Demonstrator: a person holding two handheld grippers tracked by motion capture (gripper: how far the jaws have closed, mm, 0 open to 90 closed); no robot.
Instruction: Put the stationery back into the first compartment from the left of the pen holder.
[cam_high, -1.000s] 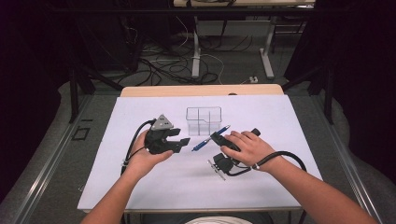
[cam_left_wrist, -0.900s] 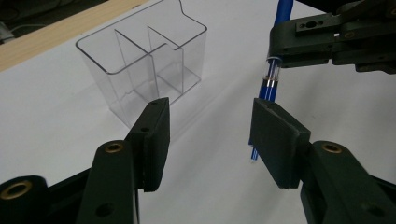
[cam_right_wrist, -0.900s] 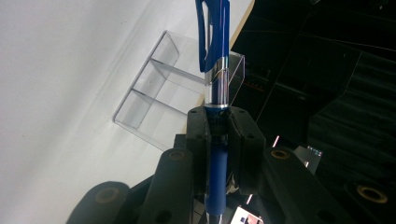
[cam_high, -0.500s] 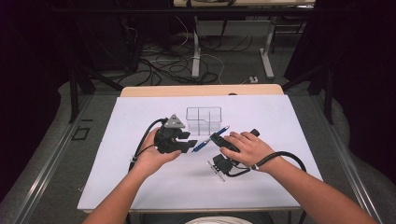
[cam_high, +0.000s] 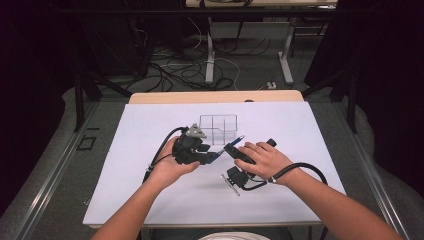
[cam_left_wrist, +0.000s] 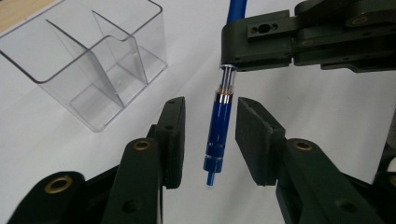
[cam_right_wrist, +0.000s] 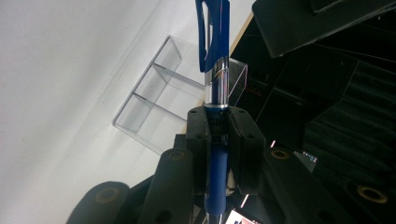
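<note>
A blue pen (cam_left_wrist: 219, 126) hangs above the white table. My right gripper (cam_right_wrist: 218, 116) is shut on its middle, with the clip end (cam_right_wrist: 214, 42) sticking out past the jaws. In the left gripper view, the right gripper (cam_left_wrist: 261, 42) clamps the pen from the upper right. My left gripper (cam_left_wrist: 209, 109) has its jaws on either side of the pen's lower end; they have just been closing, and a gap remains on each side. From above, the left gripper (cam_high: 207, 156) and right gripper (cam_high: 233, 149) meet at the pen (cam_high: 241, 138) in front of the clear box.
A clear plastic organizer (cam_high: 218, 127) with several compartments stands on the white tabletop (cam_high: 300, 125) just behind the grippers; it also appears as the clear organizer (cam_left_wrist: 88, 60) close by. Cables trail from both grippers toward the table's front.
My left gripper has moved right toward the right gripper and now has the pen's end between its jaws. The right hand and the pen have stayed put.
</note>
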